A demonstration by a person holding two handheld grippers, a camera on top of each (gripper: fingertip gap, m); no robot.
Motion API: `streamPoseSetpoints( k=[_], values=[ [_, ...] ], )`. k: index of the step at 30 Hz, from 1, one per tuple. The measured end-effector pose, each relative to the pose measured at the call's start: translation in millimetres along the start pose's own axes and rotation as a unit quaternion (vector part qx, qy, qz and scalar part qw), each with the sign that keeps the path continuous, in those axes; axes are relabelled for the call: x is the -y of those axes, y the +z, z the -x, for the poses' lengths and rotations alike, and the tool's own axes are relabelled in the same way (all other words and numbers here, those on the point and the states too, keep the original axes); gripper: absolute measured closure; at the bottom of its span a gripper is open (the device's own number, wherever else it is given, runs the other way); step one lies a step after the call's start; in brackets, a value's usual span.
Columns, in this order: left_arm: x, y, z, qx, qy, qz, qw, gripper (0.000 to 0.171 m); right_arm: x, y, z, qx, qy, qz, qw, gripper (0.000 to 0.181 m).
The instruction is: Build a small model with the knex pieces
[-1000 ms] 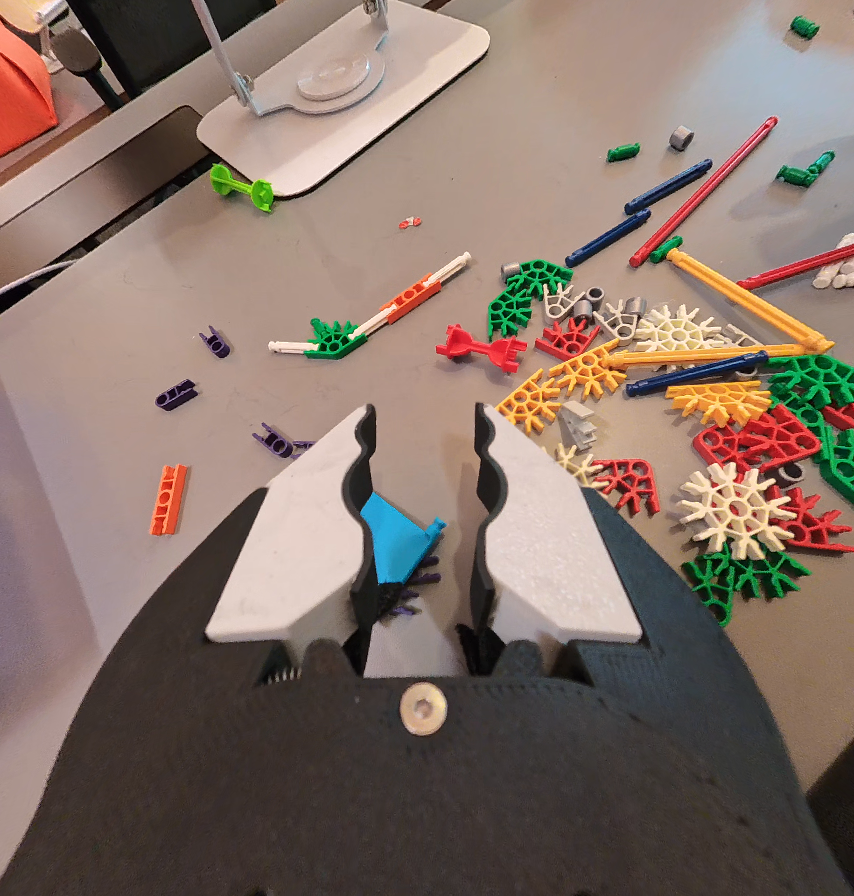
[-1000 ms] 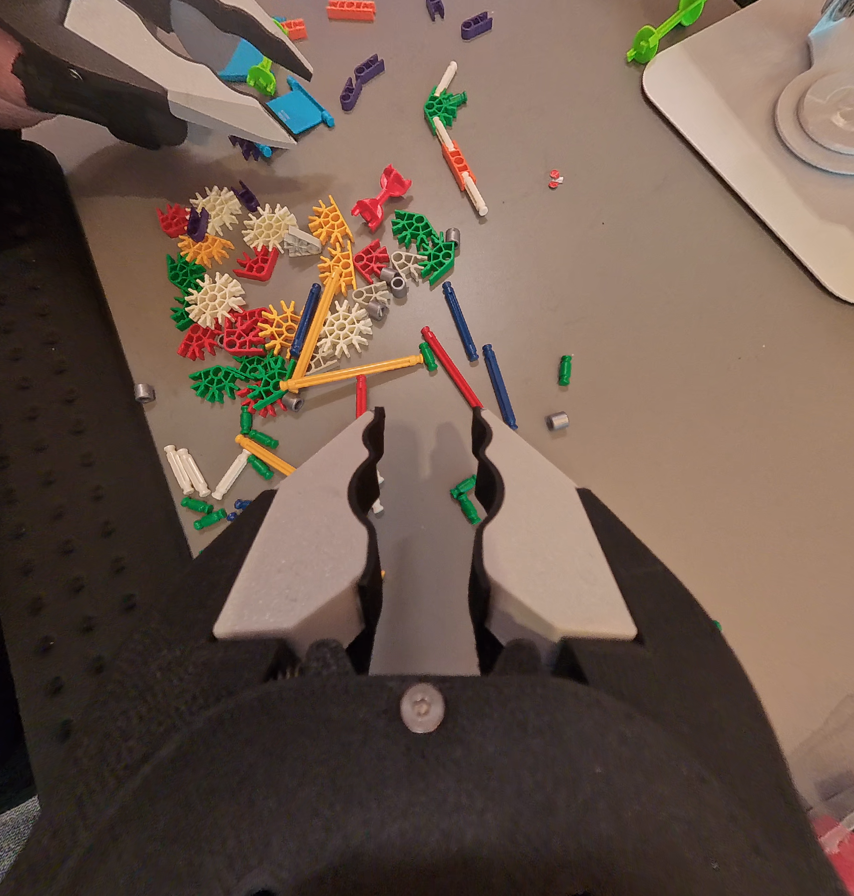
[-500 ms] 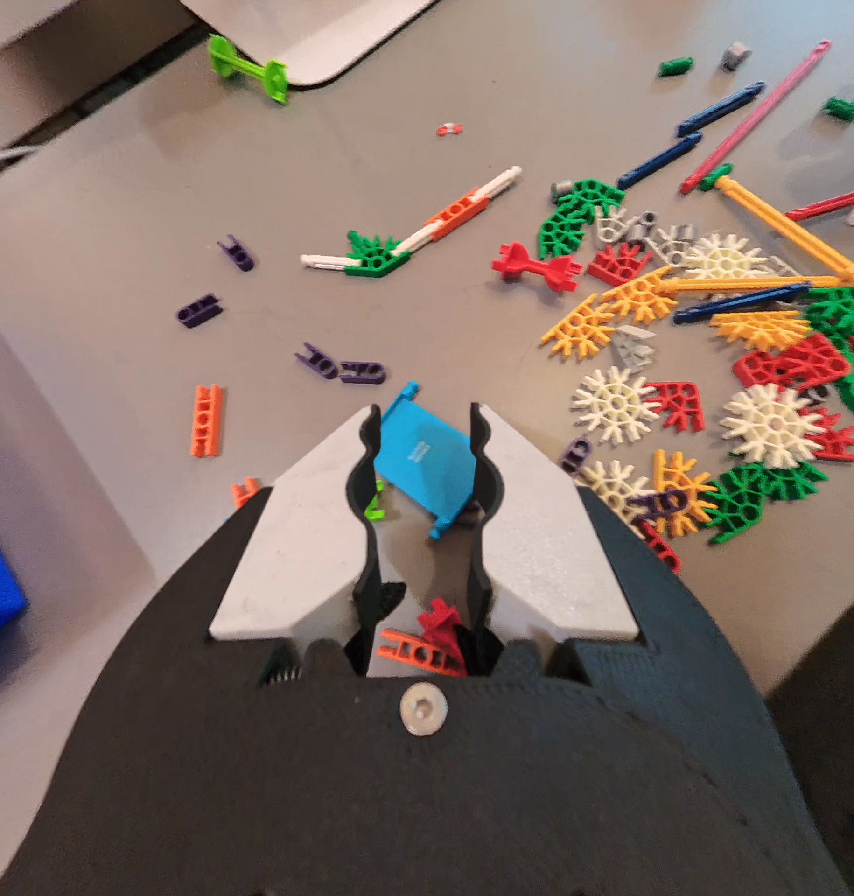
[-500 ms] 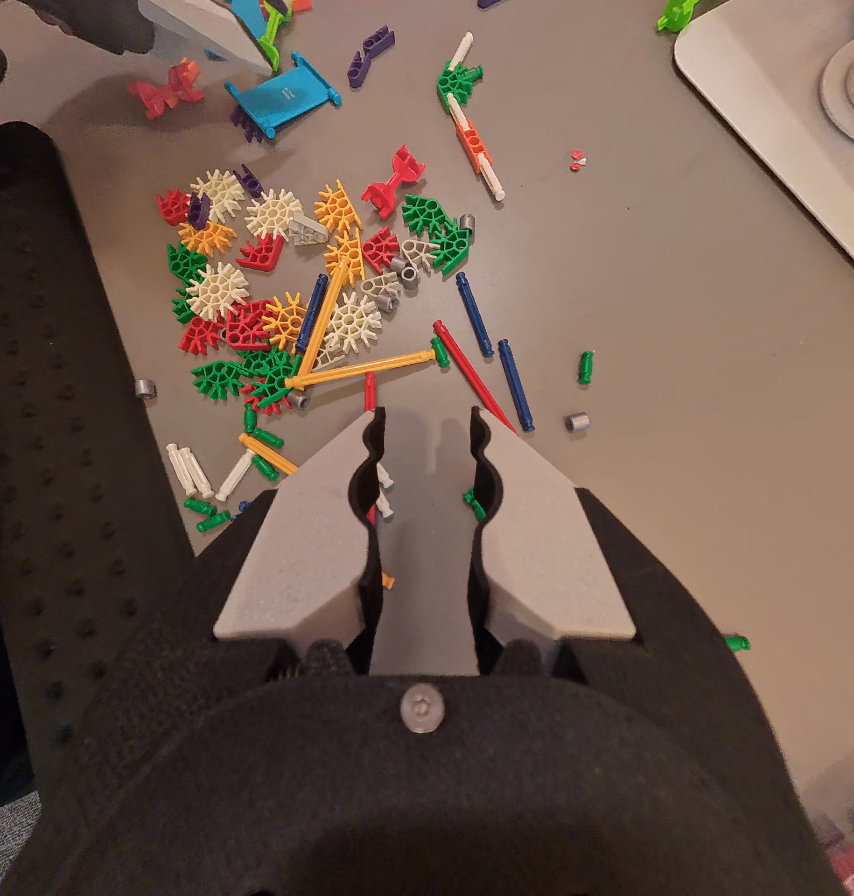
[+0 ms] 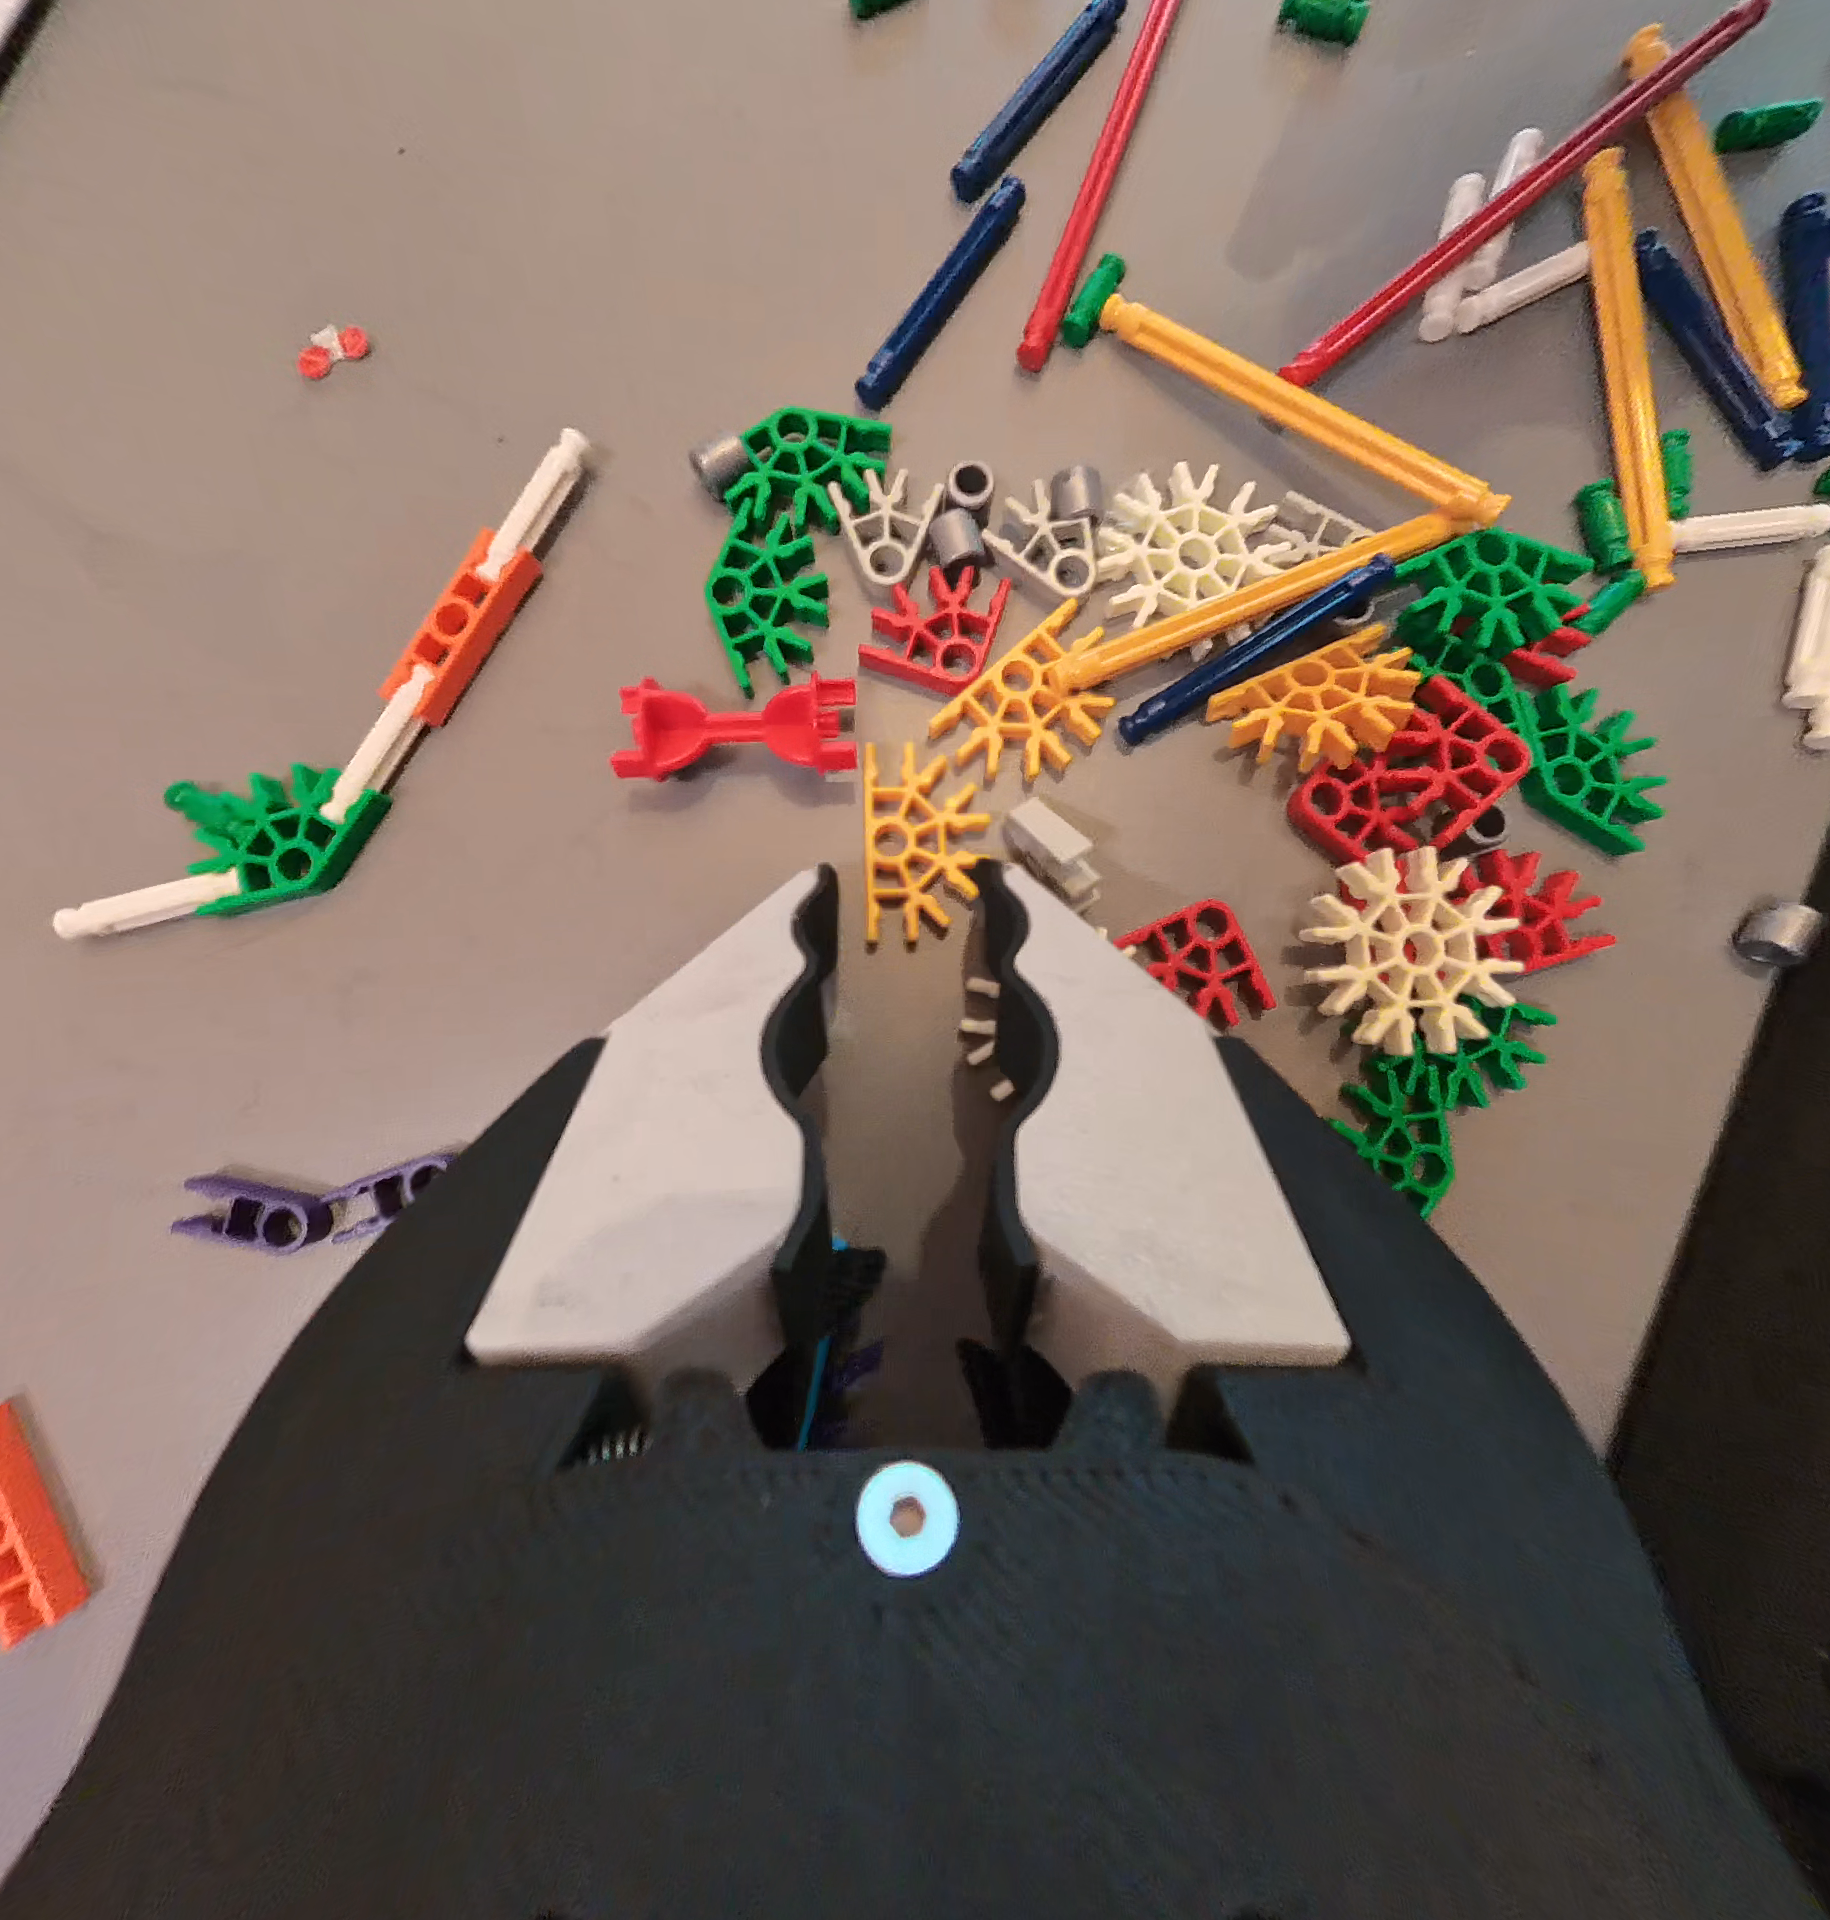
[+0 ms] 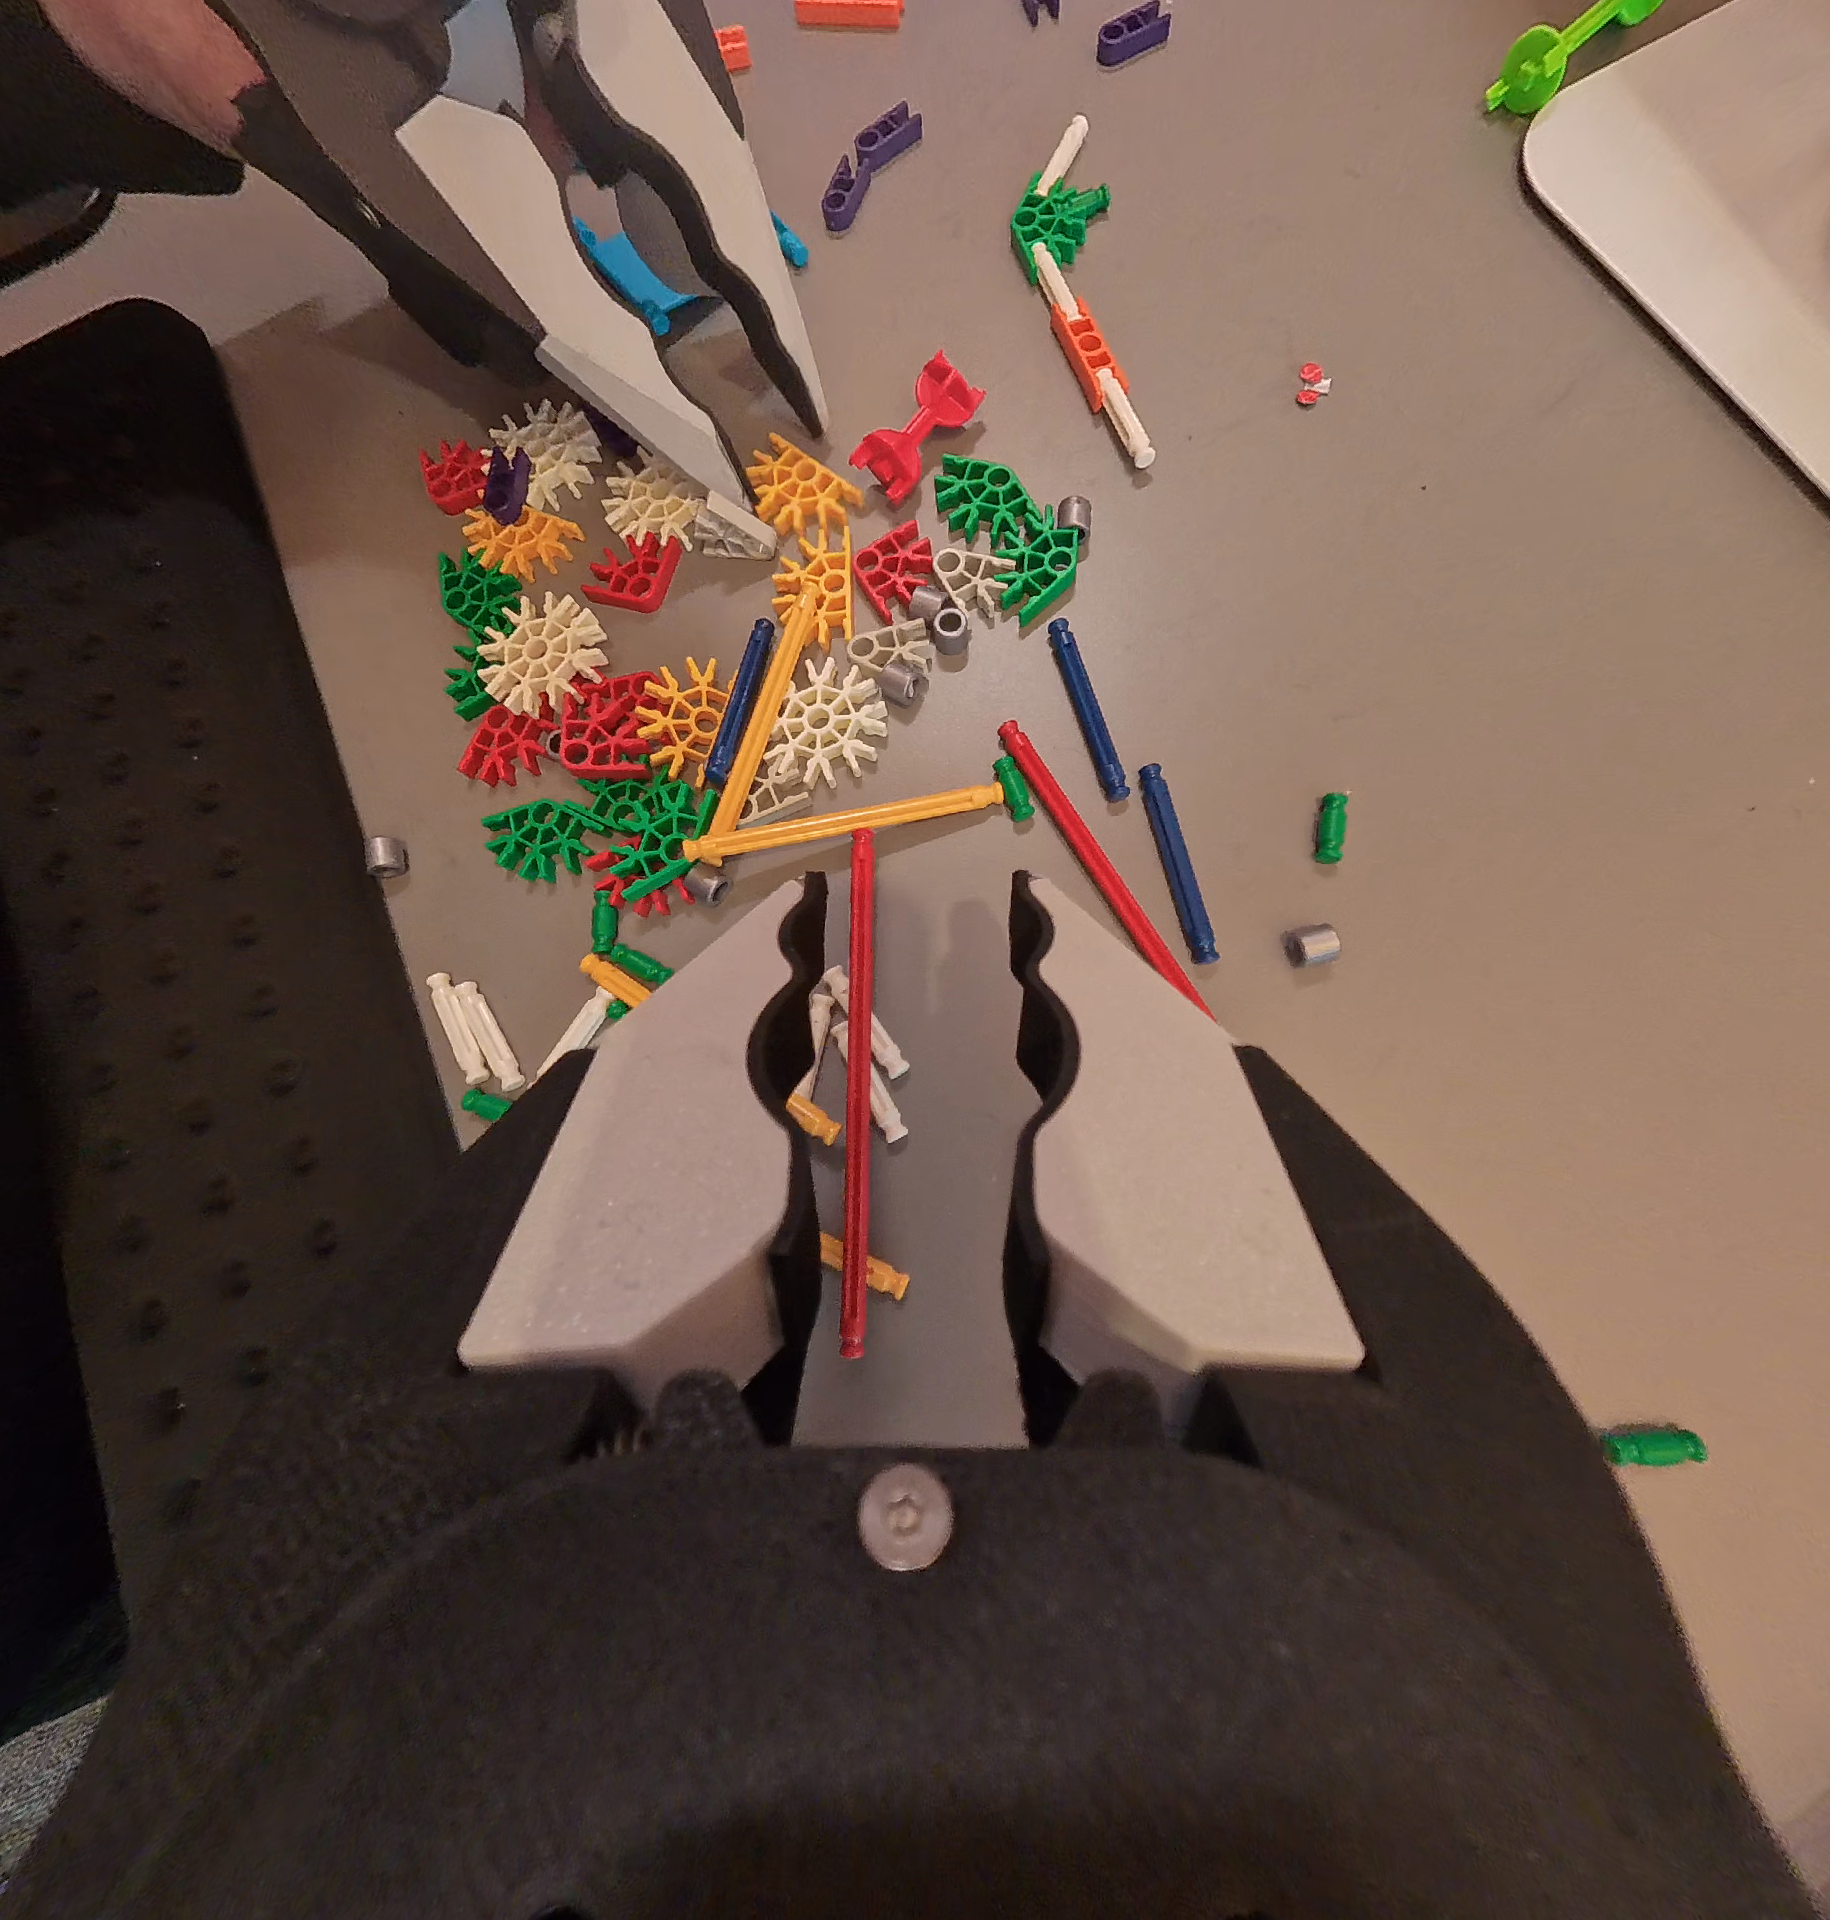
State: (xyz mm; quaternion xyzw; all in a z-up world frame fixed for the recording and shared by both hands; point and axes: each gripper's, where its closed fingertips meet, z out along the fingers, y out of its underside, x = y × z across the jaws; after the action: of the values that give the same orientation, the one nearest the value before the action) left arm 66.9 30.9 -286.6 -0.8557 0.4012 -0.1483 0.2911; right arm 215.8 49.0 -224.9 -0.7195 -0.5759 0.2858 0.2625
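Observation:
My left gripper [image 5: 906, 883] is open and empty, its tips just above a yellow half-wheel connector [image 5: 911, 836] at the near edge of a pile of connectors. It also shows in the right wrist view [image 6: 776, 457], held by a hand, tips over the same yellow connector [image 6: 802, 483]. A blue panel [image 6: 630, 275] lies on the table behind its fingers. My right gripper [image 6: 916, 883] is open and empty above a thin red rod [image 6: 857, 1091] that lies between its fingers, with white short rods [image 6: 849, 1039] beside it.
The grey table [image 6: 1513, 727] carries scattered rods and connectors: a red double-ended piece [image 5: 729, 732], a white-orange-green assembly [image 5: 371, 727], purple clips [image 5: 298, 1210], an orange block [image 5: 7, 1522]. A pale flat stand base [image 6: 1721, 260] lies far right. A black dotted surface [image 6: 111, 935] borders the table. There is about 15 cm between the tips of the two grippers.
My left gripper moved forward off the blue panel and lowered its tips to the yellow connector in the pile. My right gripper drew back slightly, bringing the thin red rod between its fingers.

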Motion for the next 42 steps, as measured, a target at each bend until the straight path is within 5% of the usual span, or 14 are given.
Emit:
streamPoseSetpoints(
  k=[8, 10, 16, 25, 34, 42],
  values=[
    [4, 1, -3, -0.005, 0.016, -0.006, 1.0, 0.154, 1, 0, 0, 0.001, 0.003, -0.007, 1.0, 0.148],
    [9, -4, -4, -0.003, 0.011, -0.026, 1.0, 0.171, 5, 1, 1, 0.005, -0.002, -0.01, 1.0, 0.148],
    [-3, -9, -6, 0.0, 0.007, -0.014, 1.0, 0.171, 23, 13, 10, 0.022, -0.028, -0.011, 0.999, 0.148],
    [3, 3, -20, -0.029, 0.028, 0.001, 0.999, 0.12, 33, 26, 16, 0.04, -0.04, -0.009, 0.998, 0.148],
    [12, 10, -25, -0.028, 0.045, -0.014, 0.999, 0.135, 32, 25, 16, 0.033, -0.029, -0.014, 0.999, 0.148],
    [29, -12, -17, 0.06, 0.033, -0.077, 0.995, 0.135, 49, 19, 17, 0.048, 0.028, -0.06, 0.997, 0.149]
  ],
)
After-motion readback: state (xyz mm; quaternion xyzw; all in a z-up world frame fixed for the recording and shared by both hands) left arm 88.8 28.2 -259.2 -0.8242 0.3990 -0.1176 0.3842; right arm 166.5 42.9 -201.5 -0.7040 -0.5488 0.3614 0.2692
